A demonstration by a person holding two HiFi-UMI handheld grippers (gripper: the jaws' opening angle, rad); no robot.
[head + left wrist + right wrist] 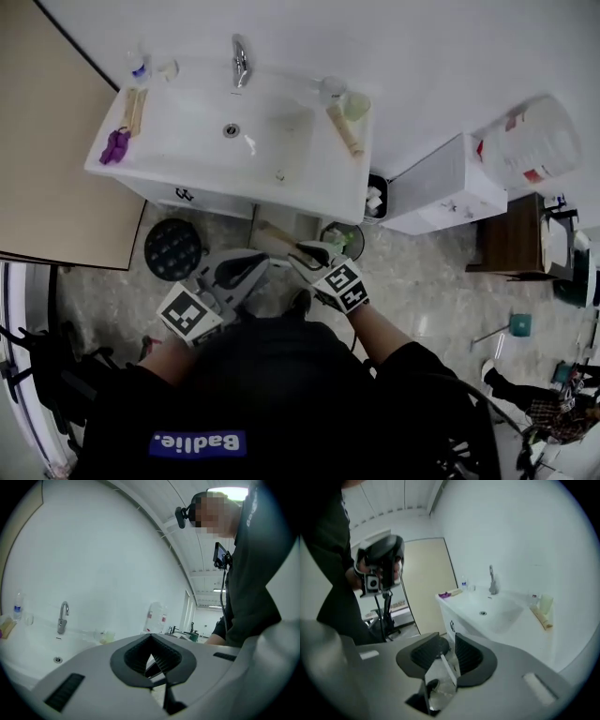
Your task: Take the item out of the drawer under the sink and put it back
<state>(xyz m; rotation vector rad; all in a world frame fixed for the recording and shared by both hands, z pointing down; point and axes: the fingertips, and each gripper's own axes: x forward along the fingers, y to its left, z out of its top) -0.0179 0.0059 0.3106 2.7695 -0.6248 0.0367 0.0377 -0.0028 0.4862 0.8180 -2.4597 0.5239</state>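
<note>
Item (440,679), clear and thin, clamped in my right tongs (449,645); its spot lies below-ahead under sink (319,178); left tongs (151,639) closed empty.

The white sink counter (314,192) fills the upper left. On its left side lie a purple thing (114,145) and two tan pieces (134,110), with a small bottle (140,66) behind them. On its right side lies a tan tube (344,129), just beside a pale green cup (355,104). Below it, on the speckled floor (422,281), stands a round black stool (173,248).
</note>
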